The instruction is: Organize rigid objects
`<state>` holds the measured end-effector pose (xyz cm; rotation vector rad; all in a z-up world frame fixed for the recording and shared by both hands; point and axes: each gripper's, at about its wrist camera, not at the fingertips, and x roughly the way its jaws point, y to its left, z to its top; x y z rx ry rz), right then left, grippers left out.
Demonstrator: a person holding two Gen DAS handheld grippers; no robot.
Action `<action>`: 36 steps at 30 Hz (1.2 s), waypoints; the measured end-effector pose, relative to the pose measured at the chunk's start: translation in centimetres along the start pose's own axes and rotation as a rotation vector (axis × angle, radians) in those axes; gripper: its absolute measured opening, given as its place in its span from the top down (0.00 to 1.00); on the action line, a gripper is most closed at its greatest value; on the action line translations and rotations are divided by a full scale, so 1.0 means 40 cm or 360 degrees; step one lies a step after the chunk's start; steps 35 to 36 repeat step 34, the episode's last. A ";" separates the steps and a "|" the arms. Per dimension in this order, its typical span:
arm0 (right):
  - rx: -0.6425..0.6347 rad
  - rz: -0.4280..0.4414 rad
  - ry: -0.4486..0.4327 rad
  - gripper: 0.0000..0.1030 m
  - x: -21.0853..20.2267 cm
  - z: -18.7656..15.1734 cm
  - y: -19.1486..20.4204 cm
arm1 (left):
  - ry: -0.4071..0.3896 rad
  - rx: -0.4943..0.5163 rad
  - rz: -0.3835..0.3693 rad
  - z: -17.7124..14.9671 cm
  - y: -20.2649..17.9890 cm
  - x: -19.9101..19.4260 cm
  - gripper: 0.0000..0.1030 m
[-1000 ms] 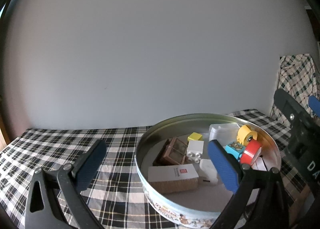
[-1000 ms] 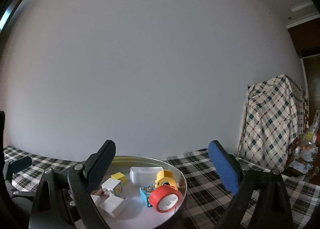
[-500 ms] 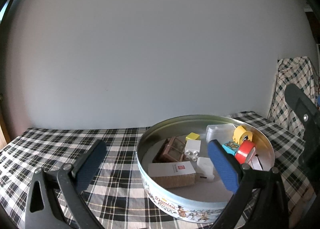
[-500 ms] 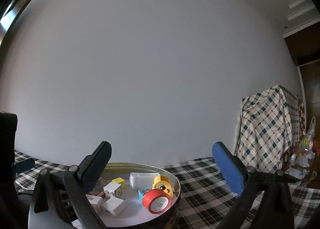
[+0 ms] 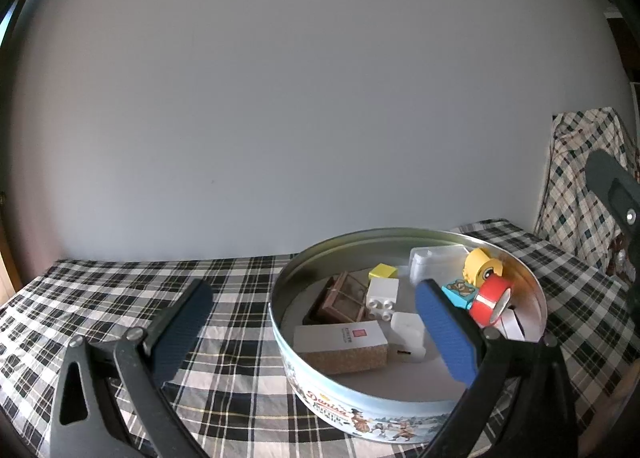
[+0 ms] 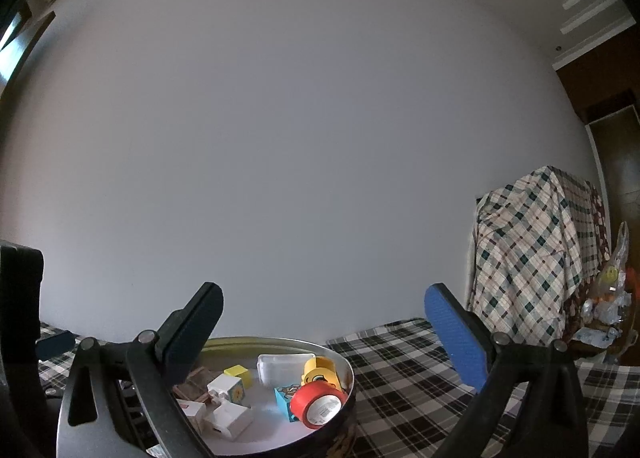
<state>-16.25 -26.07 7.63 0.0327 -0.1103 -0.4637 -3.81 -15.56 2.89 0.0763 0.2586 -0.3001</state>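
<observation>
Plaid table (image 5: 120,298) w/ cookie tin (image 5: 360,414)

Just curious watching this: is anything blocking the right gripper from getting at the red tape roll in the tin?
Nothing visible does. The right gripper is open and empty above the lidless cookie tin, and the red tape roll lies exposed on top by the rim.

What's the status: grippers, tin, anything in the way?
Left gripper open, empty. Right gripper open, empty. Cookie tin holds red tape roll and blocks. Nothing in the way.

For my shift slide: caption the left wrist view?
Open left gripper faces round tin holding red tape roll and blocks.
</observation>
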 end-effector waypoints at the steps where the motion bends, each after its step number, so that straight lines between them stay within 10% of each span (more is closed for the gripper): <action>1: -0.0002 0.0003 0.0000 0.01 0.000 0.000 -0.002 | 0.0000 -0.0001 0.0001 0.000 -0.001 0.000 0.00; 36: 0.0004 -0.0003 0.0009 0.01 0.004 -0.001 -0.001 | 0.0033 -0.0005 -0.0067 -0.004 0.001 0.000 0.00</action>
